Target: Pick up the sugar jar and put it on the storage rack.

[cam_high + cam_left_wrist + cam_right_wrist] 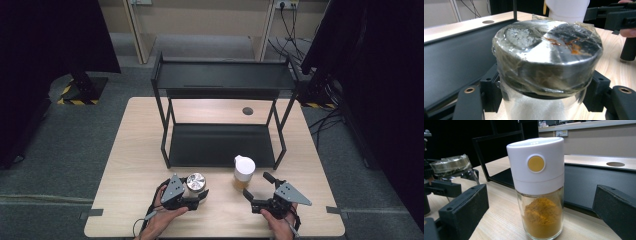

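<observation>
A clear glass jar [195, 184] with a shiny metal lid [546, 50] wrapped in plastic film is near the table's front left. My left gripper [196, 194] is shut on the jar's body just below the lid, a black finger [471, 102] on each side. A spice jar [244, 172] with a white cap and yellow powder [541, 220] stands upright at front centre. My right gripper [257, 186] is open. The spice jar [539, 187] stands between its wide-spread fingers [464, 210], apart from both.
A black two-tier metal rack [222, 75] stands on the light wooden table [140, 150], its lower shelf [220, 145] just behind both jars. A round cable hole [247, 111] lies at the table's back. Dark stands and cables flank the table.
</observation>
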